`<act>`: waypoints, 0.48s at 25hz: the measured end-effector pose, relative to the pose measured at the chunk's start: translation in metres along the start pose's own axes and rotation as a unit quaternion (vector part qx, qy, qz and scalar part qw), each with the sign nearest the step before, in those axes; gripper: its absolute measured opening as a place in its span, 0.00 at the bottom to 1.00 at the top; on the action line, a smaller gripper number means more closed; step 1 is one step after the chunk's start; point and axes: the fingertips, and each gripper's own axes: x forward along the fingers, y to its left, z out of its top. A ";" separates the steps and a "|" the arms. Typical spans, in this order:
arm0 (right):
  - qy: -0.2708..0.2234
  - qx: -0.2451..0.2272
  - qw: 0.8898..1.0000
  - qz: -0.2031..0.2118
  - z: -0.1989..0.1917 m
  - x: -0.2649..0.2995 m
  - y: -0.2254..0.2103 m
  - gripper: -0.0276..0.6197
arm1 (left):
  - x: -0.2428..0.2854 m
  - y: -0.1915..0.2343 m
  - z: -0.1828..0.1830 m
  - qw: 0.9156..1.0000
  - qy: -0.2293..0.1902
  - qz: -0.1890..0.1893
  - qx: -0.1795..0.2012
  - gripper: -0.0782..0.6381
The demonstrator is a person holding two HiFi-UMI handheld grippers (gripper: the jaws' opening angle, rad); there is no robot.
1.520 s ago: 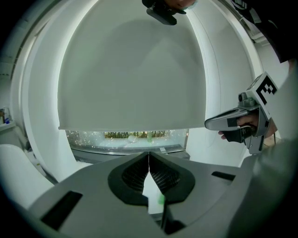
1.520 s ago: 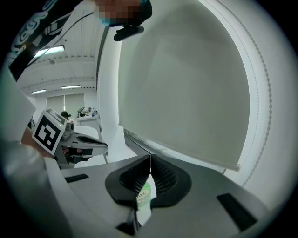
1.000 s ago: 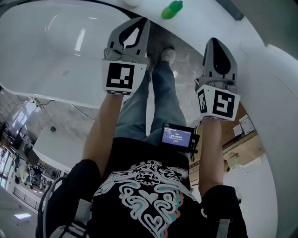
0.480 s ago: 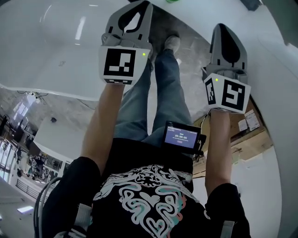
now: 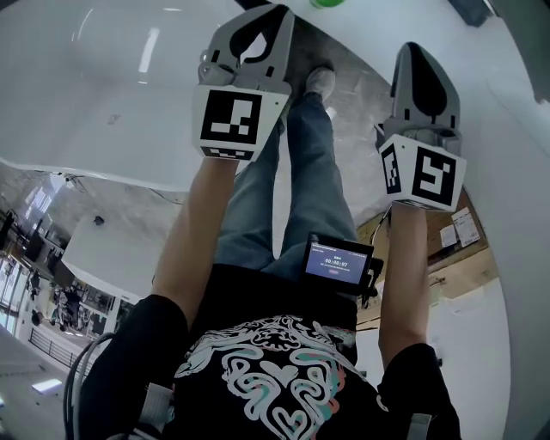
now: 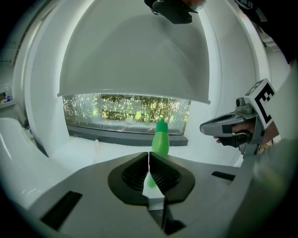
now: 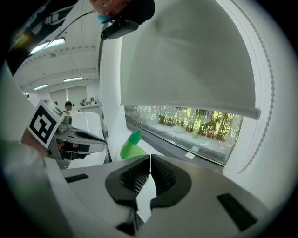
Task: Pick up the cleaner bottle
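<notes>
The cleaner bottle (image 6: 160, 139) is green with a green cap and stands upright on the white ledge under a window. In the head view only its bottom edge (image 5: 326, 3) shows at the top of the frame. My left gripper (image 6: 148, 157) points at the bottle from a short distance, shut with nothing between its jaws. My right gripper (image 7: 150, 159) is also shut and empty, and from it the bottle (image 7: 132, 148) lies ahead and slightly left. Both grippers (image 5: 262, 13) (image 5: 418, 51) are held side by side in front of me, apart from the bottle.
A white bathtub (image 5: 103, 77) curves along the left, and its ledge (image 6: 93, 148) runs to the dark window sill (image 6: 125, 135) under a roller blind (image 6: 135, 60). My legs and shoes (image 5: 318, 82) stand on marble floor. A small screen (image 5: 337, 262) hangs at my waist.
Both grippers have sunk a little and stayed shut. In the head view the green bottle has slid up to the top edge of the picture.
</notes>
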 end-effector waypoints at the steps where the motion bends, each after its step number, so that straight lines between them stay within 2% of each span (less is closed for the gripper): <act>1: 0.001 0.001 1.000 -0.001 -0.001 0.001 -0.001 0.09 | 0.002 -0.001 -0.002 1.000 0.004 -0.001 -0.001 0.13; 5: 0.005 0.004 1.000 -0.001 -0.007 0.009 -0.005 0.09 | 0.017 -0.005 -0.011 1.000 0.024 -0.002 -0.004 0.13; 8: 0.010 0.005 1.000 0.000 -0.009 0.012 -0.005 0.09 | 0.022 -0.016 -0.017 0.999 0.037 -0.018 -0.014 0.13; 12: 0.012 -0.020 1.000 -0.006 -0.007 0.020 -0.006 0.09 | 0.030 -0.026 -0.024 0.998 0.058 -0.030 -0.004 0.13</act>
